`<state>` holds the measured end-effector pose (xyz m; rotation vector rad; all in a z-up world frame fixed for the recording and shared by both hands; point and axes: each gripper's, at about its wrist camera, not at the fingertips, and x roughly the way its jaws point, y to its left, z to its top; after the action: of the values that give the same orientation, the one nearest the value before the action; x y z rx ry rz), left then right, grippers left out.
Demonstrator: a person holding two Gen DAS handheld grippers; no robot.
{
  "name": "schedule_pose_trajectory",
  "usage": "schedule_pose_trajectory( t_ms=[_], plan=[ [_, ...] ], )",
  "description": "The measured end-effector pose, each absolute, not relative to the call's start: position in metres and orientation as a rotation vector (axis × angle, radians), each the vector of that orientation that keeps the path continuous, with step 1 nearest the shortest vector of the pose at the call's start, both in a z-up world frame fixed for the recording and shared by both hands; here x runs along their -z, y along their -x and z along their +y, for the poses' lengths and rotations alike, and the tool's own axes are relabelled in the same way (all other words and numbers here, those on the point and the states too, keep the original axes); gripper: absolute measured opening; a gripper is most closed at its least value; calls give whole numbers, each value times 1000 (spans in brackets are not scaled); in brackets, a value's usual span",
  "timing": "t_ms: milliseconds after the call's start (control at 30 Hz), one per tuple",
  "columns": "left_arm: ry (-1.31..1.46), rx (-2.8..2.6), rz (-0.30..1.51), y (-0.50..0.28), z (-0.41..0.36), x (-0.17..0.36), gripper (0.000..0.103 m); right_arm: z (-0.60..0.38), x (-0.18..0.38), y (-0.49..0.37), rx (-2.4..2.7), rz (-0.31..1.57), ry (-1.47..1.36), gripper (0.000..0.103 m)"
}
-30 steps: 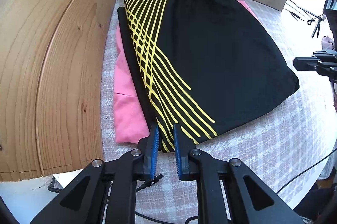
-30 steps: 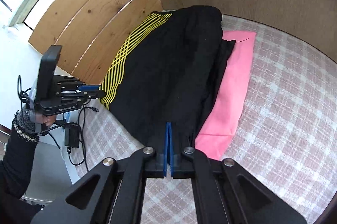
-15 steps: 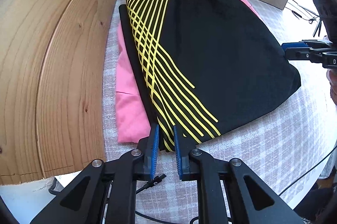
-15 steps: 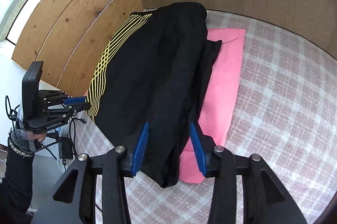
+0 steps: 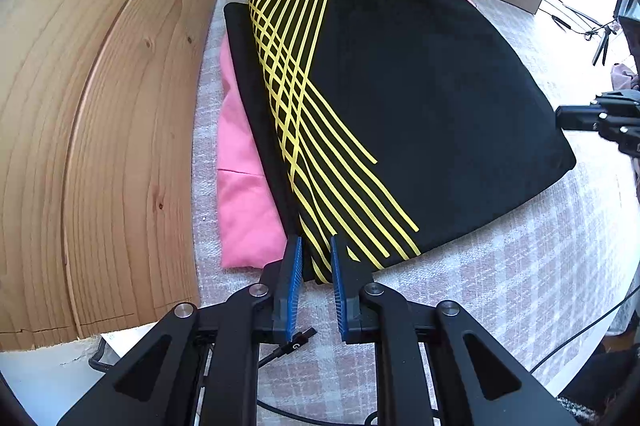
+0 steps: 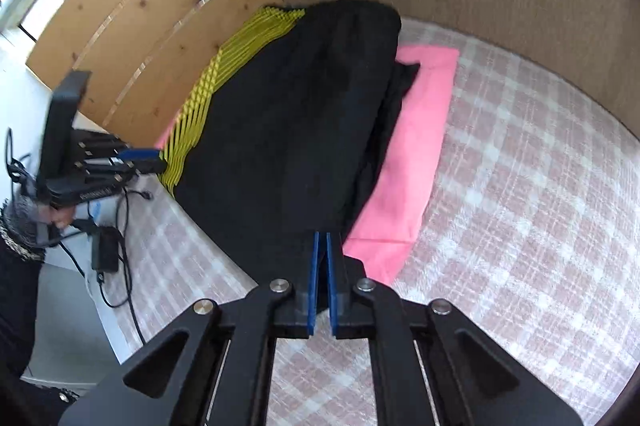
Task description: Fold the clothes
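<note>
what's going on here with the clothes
A person is folding clothes with a handheld claw in each hand. A folded black garment with yellow stripes lies on a pink garment on a checked cloth. The left claw is open at the striped corner; the right claw looks shut at the opposite edge.

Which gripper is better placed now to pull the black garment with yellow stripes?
Probably the left gripper: its jaws stand open at the striped corner of the black garment with yellow stripes. The right gripper looks shut, off the garment's edge.
</note>
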<state>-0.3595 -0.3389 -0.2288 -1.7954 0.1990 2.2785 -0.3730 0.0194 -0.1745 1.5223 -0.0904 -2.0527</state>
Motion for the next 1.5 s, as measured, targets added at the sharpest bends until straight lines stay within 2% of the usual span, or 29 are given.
schedule_pose_trajectory(
  t_ms=[67,100,167,233,267,300,367,400,500,567,633,667,767,833,867,967,1100,1200,1300,1400,1433,1500],
  plan=[
    [1780,-2304,211,359,-341,223,14,19,187,379,2020,-101,-1586,7],
    [1771,-2317,217,359,-342,220,14,23,182,381,2029,-138,-1558,19],
    [1736,-2350,222,359,-341,211,13,26,174,384,2078,-159,-1504,36],
    [1679,-2358,175,361,-338,205,13,24,171,386,2120,-145,-1466,34],
    [1672,-2358,170,359,-335,211,16,20,177,387,2102,-126,-1501,21],
    [1671,-2360,173,358,-331,214,16,16,188,388,2068,-78,-1577,0],
    [1722,-2371,260,360,-304,190,16,6,205,381,1988,71,-1685,1],
    [1723,-2385,267,357,-305,184,14,6,194,379,2025,94,-1635,1],
    [1656,-2414,163,359,-308,168,12,5,161,375,2129,157,-1480,1],
    [1631,-2438,108,375,-302,167,13,-4,138,394,2179,79,-1354,2],
    [1648,-2446,87,385,-296,178,16,-20,133,420,2200,-6,-1273,7],
    [1674,-2449,85,384,-296,192,17,-31,137,432,2233,4,-1251,10],
    [1733,-2441,70,389,-295,210,17,-45,170,468,2300,79,-1347,10],
    [1722,-2451,47,387,-297,206,17,-41,198,484,2263,86,-1499,10],
    [1708,-2460,37,383,-298,200,15,-36,195,484,2260,44,-1484,10],
    [1665,-2488,9,373,-301,182,14,-22,167,466,2282,-20,-1440,11],
    [1605,-2479,-23,351,-298,166,20,-16,140,417,2224,-45,-1358,16],
    [1647,-2437,28,337,-289,178,20,-29,155,385,2162,10,-1391,22],
    [1708,-2403,78,329,-284,192,20,-50,191,368,2111,177,-1505,26],
    [1716,-2437,48,322,-285,182,20,-42,181,360,2128,149,-1528,32],
    [1709,-2460,37,318,-285,175,22,-37,172,357,2157,142,-1539,34],
    [1697,-2508,15,310,-284,159,38,-26,150,343,2232,129,-1519,44]
  ],
)
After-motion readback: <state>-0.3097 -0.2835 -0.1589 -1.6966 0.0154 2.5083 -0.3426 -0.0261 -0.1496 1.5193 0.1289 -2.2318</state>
